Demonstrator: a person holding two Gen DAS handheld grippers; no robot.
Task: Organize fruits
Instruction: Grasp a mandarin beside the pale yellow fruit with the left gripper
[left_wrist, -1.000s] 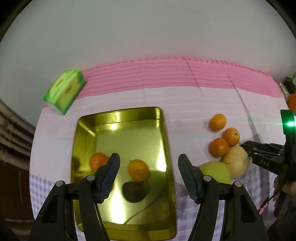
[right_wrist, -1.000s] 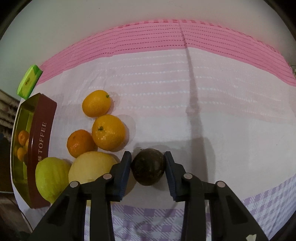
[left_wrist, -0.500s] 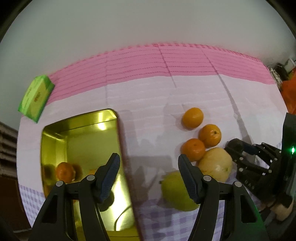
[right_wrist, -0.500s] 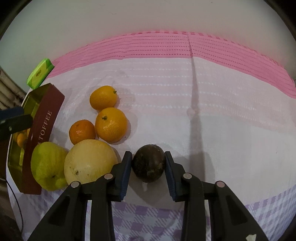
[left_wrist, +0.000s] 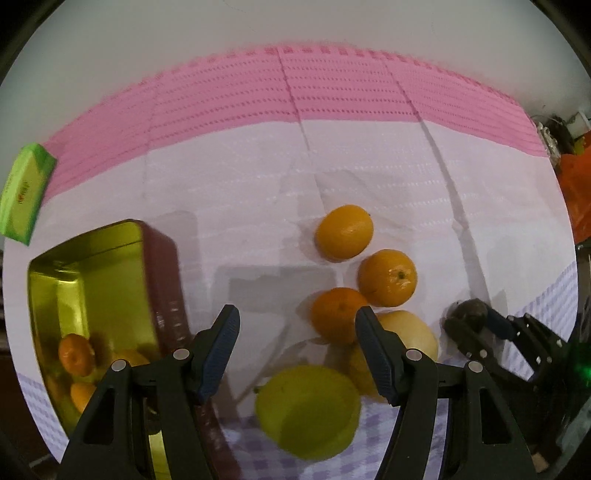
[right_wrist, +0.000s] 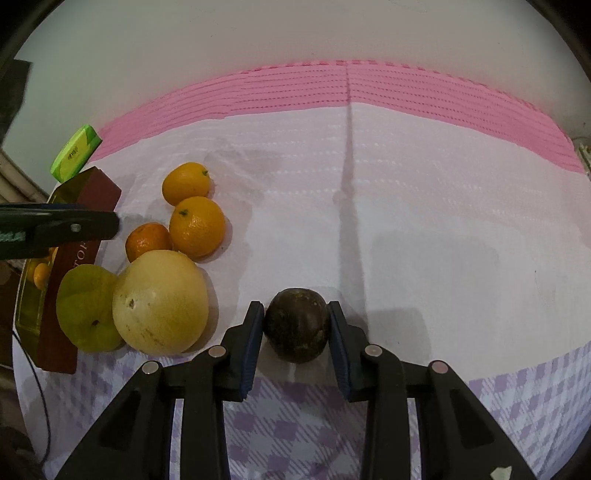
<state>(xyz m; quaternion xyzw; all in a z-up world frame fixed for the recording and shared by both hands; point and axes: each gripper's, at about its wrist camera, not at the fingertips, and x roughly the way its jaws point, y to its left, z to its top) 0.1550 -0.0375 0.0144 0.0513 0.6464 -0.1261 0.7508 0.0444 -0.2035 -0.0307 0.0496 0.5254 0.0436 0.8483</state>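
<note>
My right gripper (right_wrist: 295, 332) is shut on a dark brown round fruit (right_wrist: 297, 325), held just above the cloth. To its left lie a pale yellow pear (right_wrist: 160, 301), a green pear (right_wrist: 86, 308) and three oranges (right_wrist: 197, 226). My left gripper (left_wrist: 297, 350) is open and empty, above the green pear (left_wrist: 308, 410) and beside the small orange (left_wrist: 338, 314). The gold tin (left_wrist: 96, 280) with oranges inside (left_wrist: 75, 354) is at the left. The right gripper with the dark fruit (left_wrist: 469, 314) shows at the right of the left wrist view.
A green box (left_wrist: 24, 194) lies at the far left near the table edge, also in the right wrist view (right_wrist: 75, 153). The cloth (right_wrist: 406, 221) is white with a pink band at the back and purple checks in front. Orange clutter (left_wrist: 576, 192) sits at the far right.
My left gripper has swung right from over the tin to over the loose fruit. My right gripper keeps hold of the dark fruit and has shifted slightly; the fruit pile appears closer.
</note>
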